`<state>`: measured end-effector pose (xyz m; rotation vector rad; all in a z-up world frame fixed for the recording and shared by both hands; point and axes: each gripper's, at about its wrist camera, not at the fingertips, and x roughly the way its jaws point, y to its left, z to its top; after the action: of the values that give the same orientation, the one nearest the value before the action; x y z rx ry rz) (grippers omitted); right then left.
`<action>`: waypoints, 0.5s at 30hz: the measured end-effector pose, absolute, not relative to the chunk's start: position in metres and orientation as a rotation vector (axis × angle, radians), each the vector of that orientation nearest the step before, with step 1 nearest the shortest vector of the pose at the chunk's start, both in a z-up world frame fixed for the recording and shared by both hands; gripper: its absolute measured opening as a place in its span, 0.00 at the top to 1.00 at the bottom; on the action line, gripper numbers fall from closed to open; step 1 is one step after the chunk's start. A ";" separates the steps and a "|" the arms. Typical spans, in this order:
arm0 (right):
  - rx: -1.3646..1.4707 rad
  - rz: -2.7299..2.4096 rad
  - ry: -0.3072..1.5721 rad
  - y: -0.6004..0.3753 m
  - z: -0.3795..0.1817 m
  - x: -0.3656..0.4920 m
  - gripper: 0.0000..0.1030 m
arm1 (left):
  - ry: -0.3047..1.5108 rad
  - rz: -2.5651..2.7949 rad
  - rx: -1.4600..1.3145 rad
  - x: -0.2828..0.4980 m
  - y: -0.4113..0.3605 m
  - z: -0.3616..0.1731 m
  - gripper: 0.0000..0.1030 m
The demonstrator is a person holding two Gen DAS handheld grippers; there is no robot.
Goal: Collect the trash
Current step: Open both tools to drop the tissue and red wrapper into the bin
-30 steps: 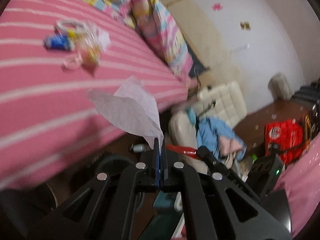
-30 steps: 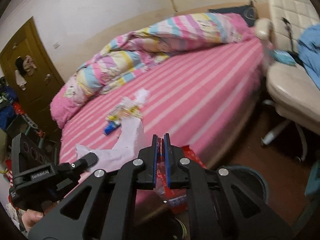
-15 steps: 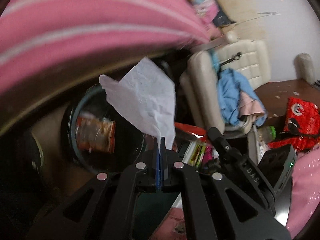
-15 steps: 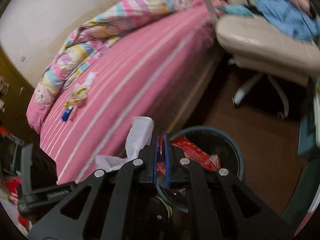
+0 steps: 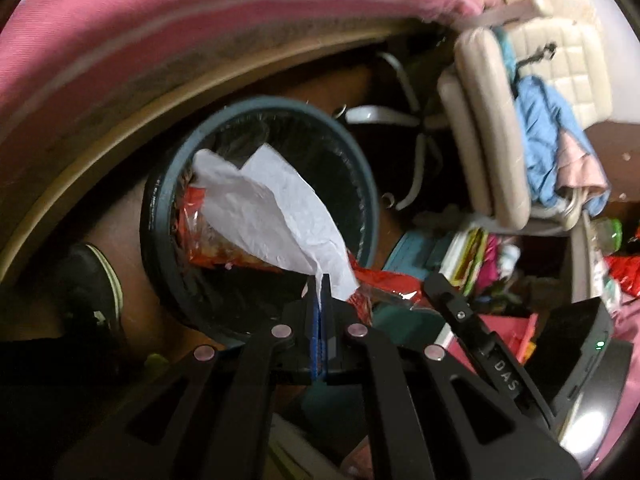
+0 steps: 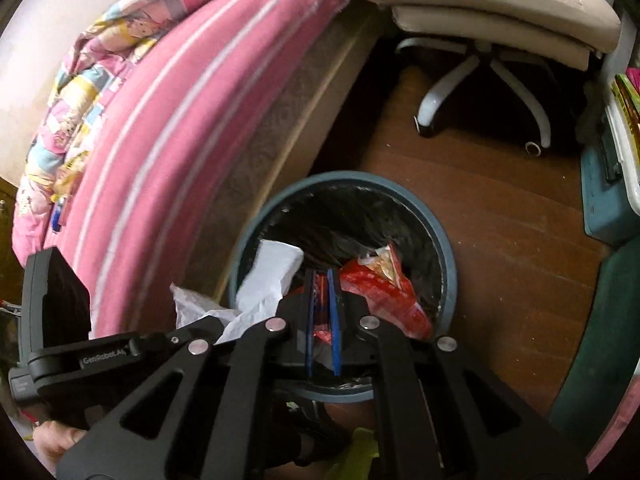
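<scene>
Right wrist view: right gripper [image 6: 322,276] pinches a red snack wrapper [image 6: 384,292] above the lined bin [image 6: 448,256]; left gripper [image 5: 320,280] clamps a white tissue [image 5: 276,216]. Both should release once squarely over the opening.

Left gripper [image 5: 320,280] clamped tight on a corner of a white tissue [image 5: 276,216], jaws pressed flat together. Tissue fanned up and to the left, spread over the mouth of a round bin [image 5: 256,100] with a dark blue-grey rim and a black liner. Red snack wrapper [image 5: 384,280] just right of the fingertips, reaching across the bin's near rim; another stretch of red wrapper showing under the tissue inside the bin. Right gripper's black body [image 5: 480,344] low on the right. Pink striped bed [image 5: 160,32] curved across the top, wooden frame beneath. Cream office chair [image 5: 492,128] upper right, blue cloth [image 5: 544,136] draped on it. Dark shoe [image 5: 92,280] on the brown floor, left of the bin.
</scene>
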<state>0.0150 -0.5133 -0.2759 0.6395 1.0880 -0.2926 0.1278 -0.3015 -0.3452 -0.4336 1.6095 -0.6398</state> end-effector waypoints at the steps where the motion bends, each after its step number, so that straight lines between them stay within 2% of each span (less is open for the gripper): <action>1: 0.643 -0.296 1.095 -0.515 -0.279 0.015 0.93 | 1.619 -0.641 -0.418 0.128 -0.305 -0.348 1.00; 8: 0.648 -0.313 1.135 -0.514 -0.297 0.017 0.93 | 1.669 -0.615 -0.309 0.128 -0.322 -0.372 0.99; 10: 0.649 -0.311 1.151 -0.513 -0.302 0.019 0.92 | 1.657 -0.602 -0.292 0.131 -0.325 -0.371 0.94; 13: 0.662 -0.319 1.166 -0.513 -0.307 0.021 0.88 | 1.656 -0.594 -0.282 0.131 -0.327 -0.371 0.77; 15: 0.650 -0.342 1.173 -0.513 -0.307 0.021 0.78 | 1.649 -0.583 -0.262 0.131 -0.328 -0.368 0.53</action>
<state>0.0211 -0.5133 -0.3074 0.6505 1.1734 -0.3417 0.1309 -0.3285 -0.3684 -0.2617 1.6488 -0.5827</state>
